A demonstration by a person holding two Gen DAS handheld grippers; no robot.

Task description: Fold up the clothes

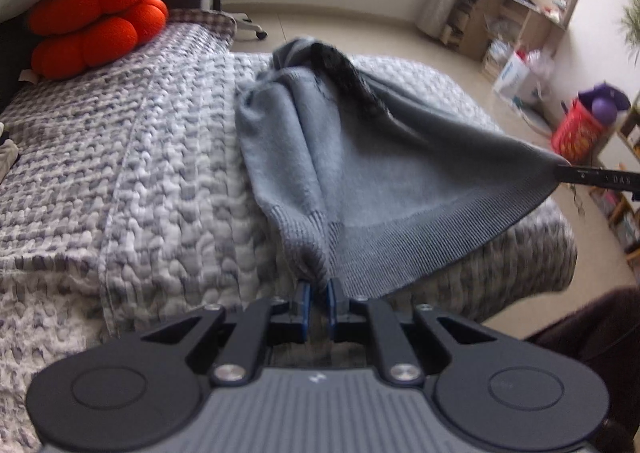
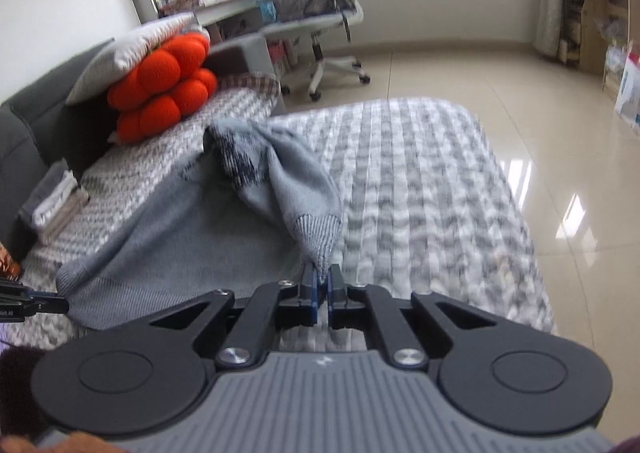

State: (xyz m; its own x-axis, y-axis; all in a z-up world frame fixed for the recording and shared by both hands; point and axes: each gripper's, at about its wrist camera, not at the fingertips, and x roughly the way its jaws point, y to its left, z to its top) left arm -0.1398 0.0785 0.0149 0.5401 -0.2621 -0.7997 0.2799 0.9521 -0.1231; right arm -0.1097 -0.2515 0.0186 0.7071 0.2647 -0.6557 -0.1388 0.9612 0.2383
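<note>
Grey-and-white quilted bed cover [image 1: 120, 181] carries a pale blue-grey knitted sweater [image 1: 384, 181]. Left tongs [image 1: 318, 289] pinch its ribbed hem at 6 o'clock; right tongs [image 2: 323, 279] clamp its ribbed cuff.

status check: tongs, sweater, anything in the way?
Left tongs shut on sweater hem. Right tongs shut on sleeve cuff. Sweater lifted, bunched over quilt. Nothing blocking.

so the bed [image 2: 420, 181] fills most of both views, covered in a grey-and-white woven quilt. lying on it: the grey sweater [image 1: 360, 181] mid-frame, an orange puffy cushion [image 2: 164, 93] upper left, and some folded clothes [image 2: 56, 209] at the left edge.
</note>
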